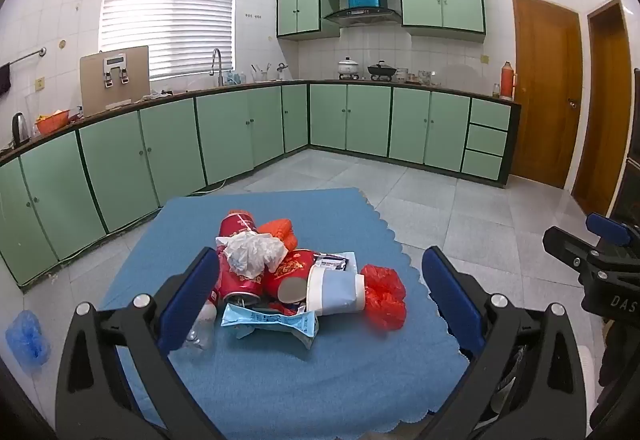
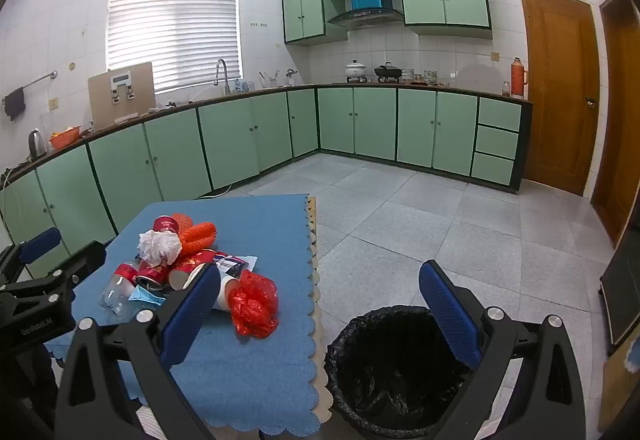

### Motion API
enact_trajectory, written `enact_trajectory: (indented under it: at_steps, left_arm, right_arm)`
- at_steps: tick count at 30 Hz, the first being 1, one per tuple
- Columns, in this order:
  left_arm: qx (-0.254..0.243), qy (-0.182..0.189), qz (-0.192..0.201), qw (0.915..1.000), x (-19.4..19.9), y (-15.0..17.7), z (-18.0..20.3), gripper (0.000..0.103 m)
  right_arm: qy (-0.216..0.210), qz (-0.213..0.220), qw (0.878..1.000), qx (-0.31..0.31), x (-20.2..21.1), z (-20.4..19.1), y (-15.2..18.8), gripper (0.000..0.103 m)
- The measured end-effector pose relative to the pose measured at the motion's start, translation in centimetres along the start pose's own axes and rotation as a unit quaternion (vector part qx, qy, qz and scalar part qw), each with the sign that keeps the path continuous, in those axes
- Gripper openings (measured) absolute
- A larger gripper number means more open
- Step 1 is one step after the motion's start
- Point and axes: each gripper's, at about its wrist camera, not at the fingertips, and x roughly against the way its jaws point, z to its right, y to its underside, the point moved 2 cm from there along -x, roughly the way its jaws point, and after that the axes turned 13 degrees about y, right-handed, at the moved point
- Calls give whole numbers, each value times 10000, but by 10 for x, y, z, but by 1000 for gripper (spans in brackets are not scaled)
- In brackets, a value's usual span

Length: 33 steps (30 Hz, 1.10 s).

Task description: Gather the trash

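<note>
In the left wrist view we see the trash pile [image 1: 296, 276] in the lower middle of the frame, on a desk under a blue cloth [image 1: 280, 380]. Our left gripper [image 1: 320, 304] has its jaws wide open and holds nothing; the pile shows between the two blue pads.

In the pile there are red cans [image 1: 240, 260] with gold and white print that we cannot read, a crumpled white bag [image 1: 252, 250] on top of them, an orange net [image 1: 280, 230] behind, a white cup [image 1: 336, 290] lying on its side, a red bag [image 1: 384, 298] touching the cup at the right, and a pale blue wrapper [image 1: 272, 322] in front with writing too blurred to read. A clear bottle [image 1: 200, 332] lies at the left, partly behind the left pad.

At the right edge of this view our right gripper [image 1: 600, 252] shows, with the letters "DAS" on its body. In the right wrist view its jaws are also wide open and empty. A bin [image 2: 392, 368] with a black liner stands on the floor at the lower middle, just beside the desk edge. At the left edge of that view the other gripper body reads "GenRobot.AI".
</note>
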Motion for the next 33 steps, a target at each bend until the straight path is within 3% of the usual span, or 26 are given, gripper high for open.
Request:
enact_trajectory:
  at_steps: [33]
  left_arm:
    - [-55,-29,15,10000,0,0,1,98]
  right_arm:
    - [-13,-23,10000,-35,-1,2,1,97]
